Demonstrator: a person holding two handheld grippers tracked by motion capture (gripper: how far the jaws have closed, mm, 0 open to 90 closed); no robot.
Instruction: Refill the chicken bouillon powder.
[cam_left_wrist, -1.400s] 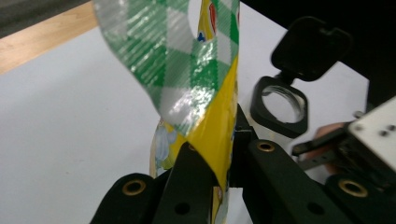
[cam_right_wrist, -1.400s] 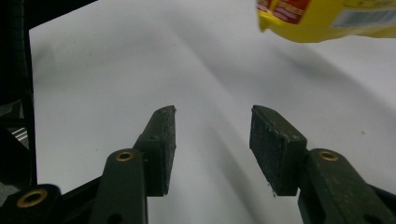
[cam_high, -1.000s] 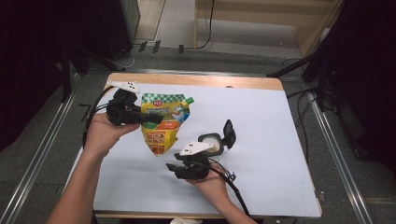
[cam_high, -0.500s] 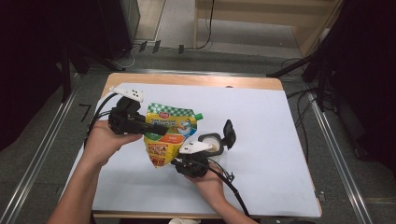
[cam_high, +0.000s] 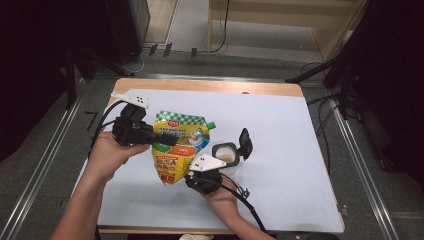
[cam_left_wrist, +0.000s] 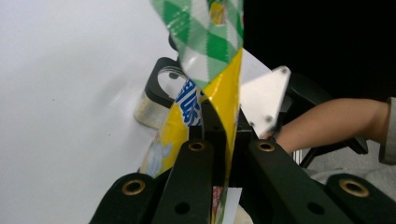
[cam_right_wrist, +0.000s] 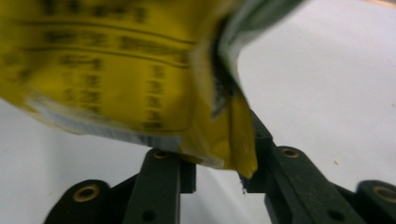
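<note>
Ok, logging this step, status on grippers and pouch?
Left gripper shut on pouch. Right gripper jaws just opening, pouch corner between. Open jar close beside.

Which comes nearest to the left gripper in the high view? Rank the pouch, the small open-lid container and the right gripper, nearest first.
1. The pouch: clamped in the left gripper itself, at its upper left edge.
2. The right gripper: below and to the right, at the pouch's bottom end.
3. The small container: farther right, on the white table, its black lid flipped up.
</note>
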